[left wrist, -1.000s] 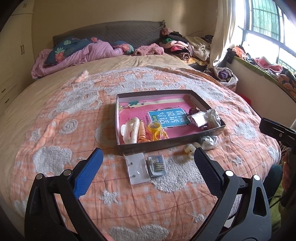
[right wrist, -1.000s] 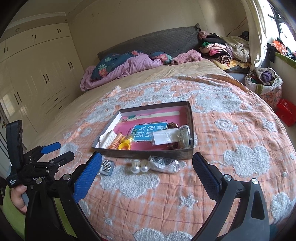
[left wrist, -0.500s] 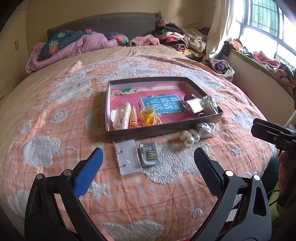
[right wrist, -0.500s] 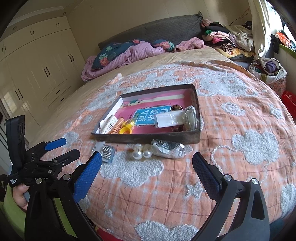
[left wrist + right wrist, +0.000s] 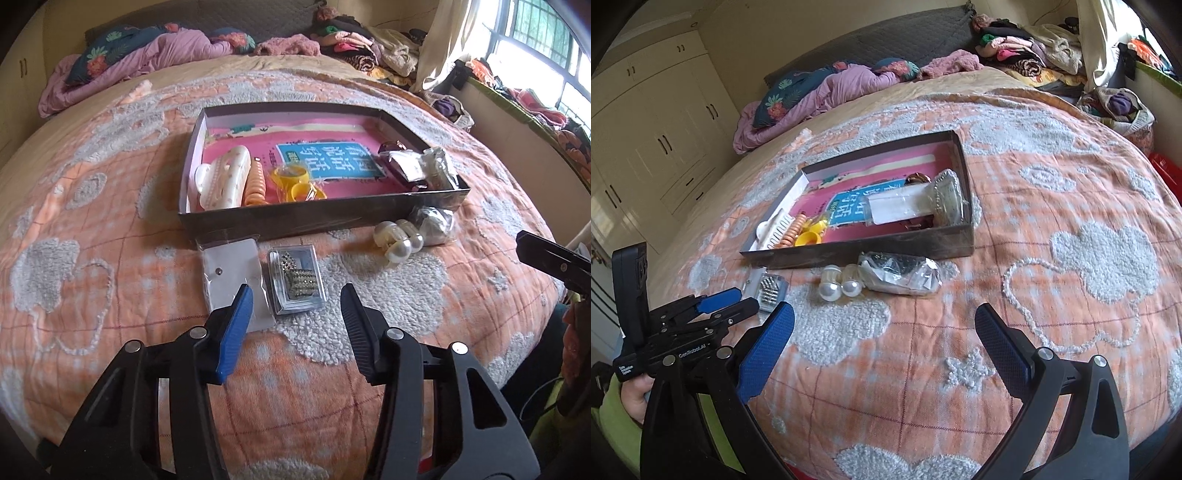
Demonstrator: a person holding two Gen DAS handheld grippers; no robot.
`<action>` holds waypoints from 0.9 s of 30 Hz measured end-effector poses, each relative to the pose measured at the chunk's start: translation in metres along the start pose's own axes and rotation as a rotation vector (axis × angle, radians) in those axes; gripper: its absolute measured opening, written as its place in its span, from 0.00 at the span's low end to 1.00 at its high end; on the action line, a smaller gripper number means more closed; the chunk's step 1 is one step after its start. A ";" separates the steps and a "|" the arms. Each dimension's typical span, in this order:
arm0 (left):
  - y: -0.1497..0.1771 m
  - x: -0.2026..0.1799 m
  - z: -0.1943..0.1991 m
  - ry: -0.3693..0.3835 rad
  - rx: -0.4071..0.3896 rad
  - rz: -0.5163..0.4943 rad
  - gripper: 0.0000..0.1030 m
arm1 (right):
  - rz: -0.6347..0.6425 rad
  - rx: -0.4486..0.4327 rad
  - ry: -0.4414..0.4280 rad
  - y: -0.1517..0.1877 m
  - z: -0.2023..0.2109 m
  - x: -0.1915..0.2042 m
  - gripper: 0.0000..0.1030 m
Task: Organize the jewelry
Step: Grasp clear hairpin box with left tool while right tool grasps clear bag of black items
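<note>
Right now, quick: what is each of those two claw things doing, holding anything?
Left gripper: open, just been closing, holding nothing.
Right gripper: open, holding nothing.

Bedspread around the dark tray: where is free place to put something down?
Free: the bedspread right of the tray and near the right gripper. Crowded: before the tray, with card, clear box, pearl clips, foil bag.

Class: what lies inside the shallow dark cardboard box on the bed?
Dark cardboard box: white hair claw, orange spiral tie, yellow plastic rings, clear packets, all on a pink book. Anything beneath stays hidden.
</note>
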State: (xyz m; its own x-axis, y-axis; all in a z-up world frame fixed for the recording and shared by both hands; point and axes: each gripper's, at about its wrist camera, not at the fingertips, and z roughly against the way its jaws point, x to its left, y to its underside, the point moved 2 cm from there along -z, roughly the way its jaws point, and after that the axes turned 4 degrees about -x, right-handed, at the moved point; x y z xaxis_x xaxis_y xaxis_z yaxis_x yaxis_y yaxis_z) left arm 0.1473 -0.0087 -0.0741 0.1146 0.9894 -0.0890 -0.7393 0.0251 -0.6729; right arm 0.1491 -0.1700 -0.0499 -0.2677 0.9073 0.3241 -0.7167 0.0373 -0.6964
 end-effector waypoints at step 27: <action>-0.009 -0.021 -0.027 -0.034 0.006 -0.106 0.24 | -0.137 0.083 -0.002 -0.010 -0.089 -0.017 0.96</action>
State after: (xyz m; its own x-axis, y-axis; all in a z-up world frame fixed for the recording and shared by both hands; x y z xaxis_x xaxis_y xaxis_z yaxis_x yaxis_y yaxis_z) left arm 0.1699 -0.0336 -0.0858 0.1700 0.9854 0.0070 -0.7284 0.1304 -0.6727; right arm 0.2179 -0.1481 -0.1055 -0.1652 0.8951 0.4142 -0.7971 0.1261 -0.5905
